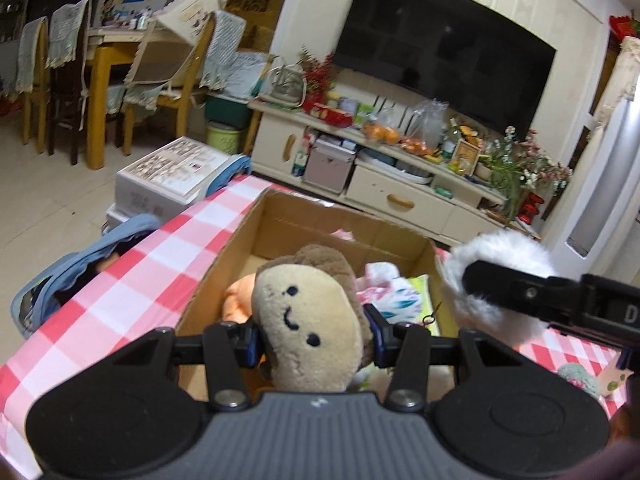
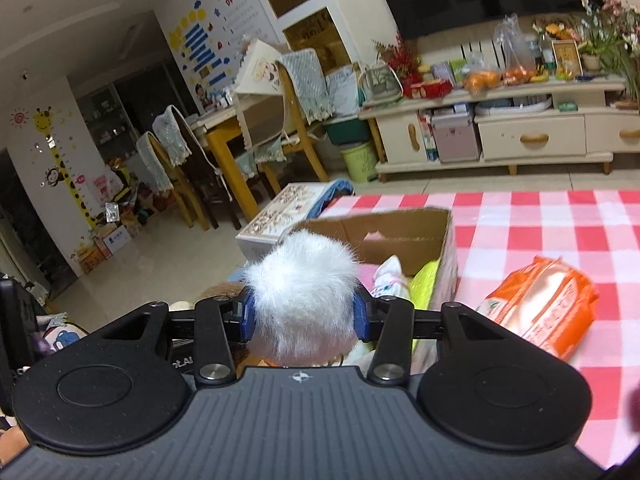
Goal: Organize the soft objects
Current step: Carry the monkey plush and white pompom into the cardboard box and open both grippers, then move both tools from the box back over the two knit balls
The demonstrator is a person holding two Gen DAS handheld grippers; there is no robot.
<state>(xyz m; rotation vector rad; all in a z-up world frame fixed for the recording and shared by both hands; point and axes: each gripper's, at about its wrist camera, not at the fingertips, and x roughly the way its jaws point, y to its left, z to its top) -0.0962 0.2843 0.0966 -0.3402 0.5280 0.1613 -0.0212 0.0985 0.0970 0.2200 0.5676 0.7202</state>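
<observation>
Left wrist view: left gripper [image 1: 316, 340] is clamped on a tan smiling plush toy [image 1: 308, 320] with a brown back, held over the near end of the open cardboard box [image 1: 224, 256]. Right gripper [image 1: 476, 280] enters from the right edge, its jaws squeezed onto a white fluffy pompom [image 1: 496, 276] just past the box's right wall.

Right wrist view: blue pads [image 2: 360, 316] press into the pompom's fur on both sides; box beyond and below it.

Step in hand, as I judge it: carry both soft items over the box and drop them in. To do it well, bring each toy fully inside the walls before the jaws part, and lower it close to the contents so it settles rather than bounces out. The pompom is light and may cling to the pads, so open wide. Release one at a time to keep the grippers from colliding.

Box contents: an orange plush [image 1: 240, 300], a white and pink soft item [image 1: 380, 276], a floral-print fabric piece [image 1: 404, 300], something yellow-green [image 2: 426, 284] against the right wall. Far half mostly bare cardboard.

Outside the box, on the red-checked tablecloth [image 2: 540, 216]: an orange plastic packet [image 2: 544, 308].
</observation>
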